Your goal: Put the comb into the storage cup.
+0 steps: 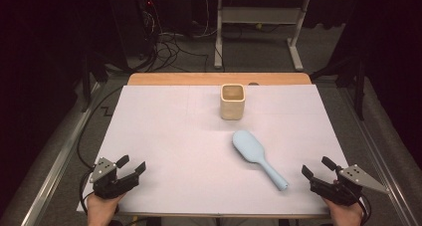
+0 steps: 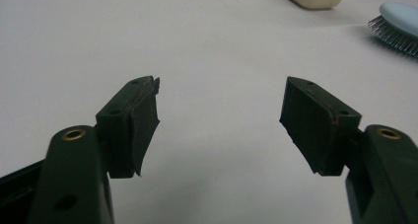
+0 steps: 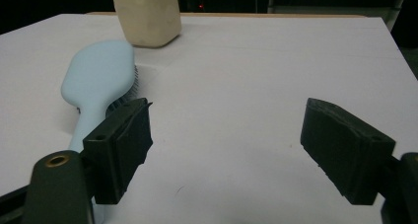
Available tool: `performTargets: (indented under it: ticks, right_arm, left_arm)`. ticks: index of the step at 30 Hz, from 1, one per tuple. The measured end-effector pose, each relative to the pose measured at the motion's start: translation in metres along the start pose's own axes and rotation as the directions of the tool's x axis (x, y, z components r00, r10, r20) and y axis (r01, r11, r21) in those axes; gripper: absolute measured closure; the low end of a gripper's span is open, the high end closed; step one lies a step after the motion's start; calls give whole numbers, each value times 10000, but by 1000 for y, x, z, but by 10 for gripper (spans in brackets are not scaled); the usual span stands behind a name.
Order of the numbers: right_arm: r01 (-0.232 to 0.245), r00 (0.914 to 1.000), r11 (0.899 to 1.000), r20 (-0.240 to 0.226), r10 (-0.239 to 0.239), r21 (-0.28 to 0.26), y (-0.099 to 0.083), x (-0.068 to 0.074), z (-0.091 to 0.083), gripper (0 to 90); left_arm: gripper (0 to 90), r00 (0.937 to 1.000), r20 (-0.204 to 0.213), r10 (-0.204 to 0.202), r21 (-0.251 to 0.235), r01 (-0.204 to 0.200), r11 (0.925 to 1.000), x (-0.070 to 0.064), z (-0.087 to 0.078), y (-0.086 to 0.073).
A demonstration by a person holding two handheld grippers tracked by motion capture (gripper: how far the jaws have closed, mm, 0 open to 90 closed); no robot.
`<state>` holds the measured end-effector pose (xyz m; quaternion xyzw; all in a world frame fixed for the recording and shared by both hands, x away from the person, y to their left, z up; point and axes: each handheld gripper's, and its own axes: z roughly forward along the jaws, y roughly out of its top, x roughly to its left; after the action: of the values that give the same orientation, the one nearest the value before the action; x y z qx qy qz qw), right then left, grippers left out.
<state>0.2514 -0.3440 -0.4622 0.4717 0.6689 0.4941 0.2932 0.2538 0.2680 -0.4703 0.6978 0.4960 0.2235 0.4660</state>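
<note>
White paper covers the table [image 1: 164, 136], where a light blue hairbrush [image 1: 256, 154] lies bristles down near the cream cup [image 1: 232, 101], while the left gripper [image 1: 130, 167] and right gripper [image 1: 316, 168] rest at the near corners, jaws apart and empty.

Overhead light brightens the white-covered counter [image 1: 189, 136]; surroundings fall dark. Soft short shadows under the pale blue plastic hairbrush [image 1: 258, 156]. Gripper views grainy, near jaws slightly blurred, no glare.

Smooth matt plastic hairbrush [image 1: 259, 156], matt white table cover [image 1: 164, 136].
</note>
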Motion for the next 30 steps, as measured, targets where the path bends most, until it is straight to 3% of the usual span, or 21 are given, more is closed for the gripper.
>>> performTargets:
  ticks: [13,30]
  right_arm:
    - [8,10000,10000,19,-7,-93,0,0,-1,200]
    - [31,9999,9996,169,-26,-297,0,1,-7,212]
  left_arm:
    - [297,9999,115,-47,7,47,10000,1,0,0]
    - [296,9996,188,197,-81,-195,9998,-2,2,2]
